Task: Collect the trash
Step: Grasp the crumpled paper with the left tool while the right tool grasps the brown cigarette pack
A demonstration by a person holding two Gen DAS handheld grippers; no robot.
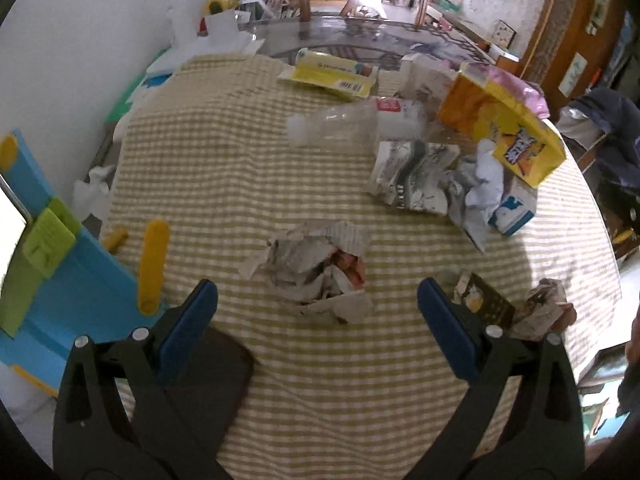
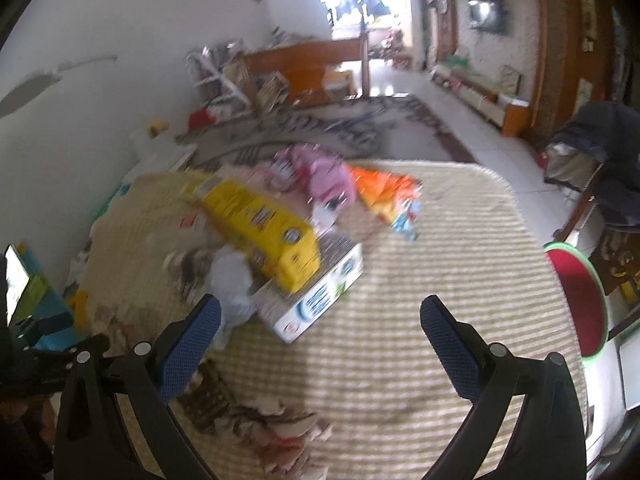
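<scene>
Right now my left gripper (image 1: 317,294) is spread wide and empty, and the crumpled newspaper wad (image 1: 316,270) lies on the checked tablecloth (image 1: 200,160) dead ahead, just beyond the 2 fingertips, its long side running across the gap. My right gripper (image 2: 320,318) is equally wide, holding nothing, right of the wad over bare cloth. I judge the left nearer.

A woven checked tablecloth (image 1: 224,168) looks matt. The newspaper wad (image 1: 316,270) is creased paper; the bottle (image 1: 340,124) clear plastic; the yellow carton (image 2: 264,232) glossy cardboard.
</scene>
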